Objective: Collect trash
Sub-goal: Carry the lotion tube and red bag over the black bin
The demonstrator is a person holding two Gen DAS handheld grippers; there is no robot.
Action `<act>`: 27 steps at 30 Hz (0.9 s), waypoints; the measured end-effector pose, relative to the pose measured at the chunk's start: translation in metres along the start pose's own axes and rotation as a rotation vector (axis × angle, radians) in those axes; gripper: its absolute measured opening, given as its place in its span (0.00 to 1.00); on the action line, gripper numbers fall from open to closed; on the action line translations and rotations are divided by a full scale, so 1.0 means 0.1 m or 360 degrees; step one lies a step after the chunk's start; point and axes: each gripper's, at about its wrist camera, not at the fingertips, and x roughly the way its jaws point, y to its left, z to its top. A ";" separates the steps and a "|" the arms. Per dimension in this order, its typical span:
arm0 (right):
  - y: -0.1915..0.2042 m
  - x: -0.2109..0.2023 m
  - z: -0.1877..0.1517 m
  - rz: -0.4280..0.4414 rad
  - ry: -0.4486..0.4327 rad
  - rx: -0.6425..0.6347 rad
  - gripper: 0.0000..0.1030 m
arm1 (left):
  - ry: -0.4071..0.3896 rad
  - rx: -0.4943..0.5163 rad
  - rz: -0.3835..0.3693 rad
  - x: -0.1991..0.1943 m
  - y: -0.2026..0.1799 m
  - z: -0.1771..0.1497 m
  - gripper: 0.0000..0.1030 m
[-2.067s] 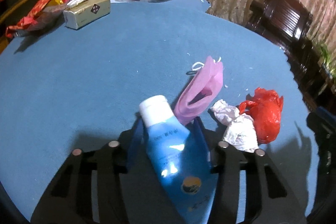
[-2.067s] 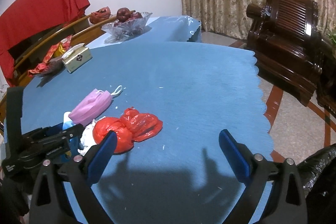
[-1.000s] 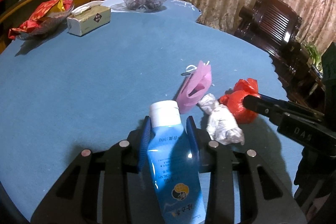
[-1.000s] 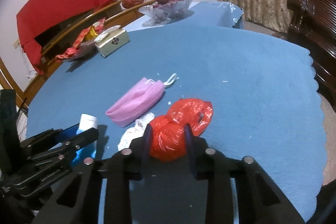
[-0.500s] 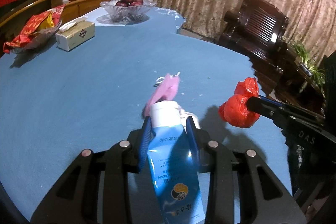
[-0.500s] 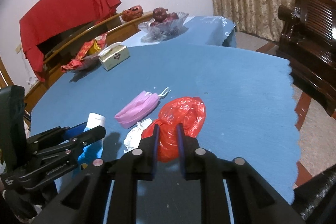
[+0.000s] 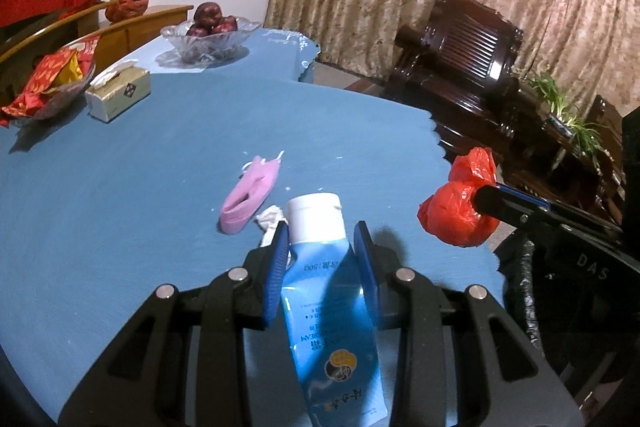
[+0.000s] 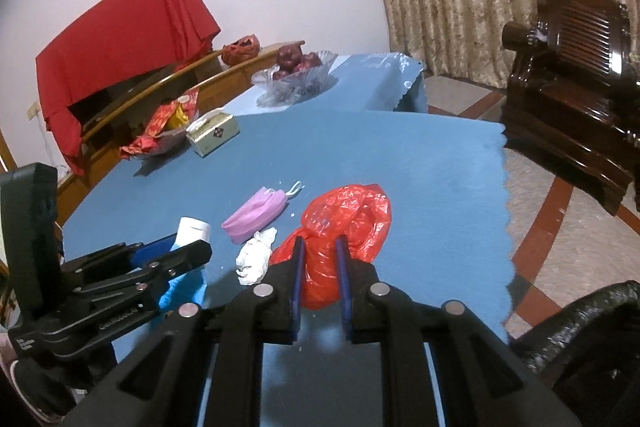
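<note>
My left gripper (image 7: 322, 233) is shut on a blue tube with a white cap (image 7: 326, 279) and holds it above the blue table (image 7: 120, 187). My right gripper (image 8: 319, 245) is shut on a crumpled red plastic bag (image 8: 346, 223), lifted off the cloth; the red bag (image 7: 460, 209) also shows at the right of the left wrist view. A pink face mask (image 7: 250, 195) (image 8: 258, 213) and a crumpled white tissue (image 8: 256, 255) (image 7: 269, 217) lie on the table just beyond both grippers.
At the far side stand a tissue box (image 7: 118, 95), a glass fruit bowl (image 7: 206, 37) and a dish of red wrappers (image 7: 46, 83). A dark wooden chair (image 8: 576, 87) stands to the right past the table's scalloped edge. A black bag (image 8: 580, 331) sits low right.
Both grippers rose off the table with their loads. The right gripper closed tighter on the red bag and lifted it clear; the mask and tissue stayed on the cloth.
</note>
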 end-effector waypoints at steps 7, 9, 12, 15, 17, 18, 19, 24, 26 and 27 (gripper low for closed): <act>-0.01 -0.27 0.00 -0.0013 -0.0062 -0.0010 0.14 | -0.0023 0.0038 -0.0035 -0.12 -0.20 0.03 0.31; -0.02 -0.34 0.00 -0.0018 -0.0078 -0.0011 0.14 | -0.0027 0.0051 -0.0046 -0.15 -0.25 0.03 0.31; -0.03 -0.45 -0.01 -0.0026 -0.0100 -0.0016 0.13 | -0.0033 0.0067 -0.0062 -0.19 -0.33 0.03 0.31; -0.05 -0.56 -0.01 -0.0035 -0.0123 -0.0016 0.13 | -0.0040 0.0085 -0.0085 -0.25 -0.45 0.04 0.30; -0.07 -0.66 -0.03 -0.0049 -0.0142 -0.0013 0.13 | -0.0048 0.0103 -0.0101 -0.27 -0.51 0.05 0.30; -0.10 -0.71 -0.04 -0.0058 -0.0153 -0.0010 0.13 | -0.0054 0.0115 -0.0111 -0.29 -0.56 0.06 0.30; -0.12 -0.76 -0.05 -0.0063 -0.0159 -0.0007 0.13 | -0.0059 0.0124 -0.0125 -0.31 -0.61 0.07 0.30; -0.25 -1.05 -0.11 -0.0126 -0.0203 0.0005 0.13 | -0.0071 0.0168 -0.0189 -0.36 -0.87 0.06 0.30; -0.31 -1.18 -0.14 -0.0158 -0.0221 0.0014 0.13 | -0.0069 0.0190 -0.0222 -0.37 -1.00 0.05 0.30; -0.35 -1.25 -0.17 -0.0177 -0.0228 0.0021 0.13 | -0.0068 0.0204 -0.0239 -0.37 -1.06 0.04 0.30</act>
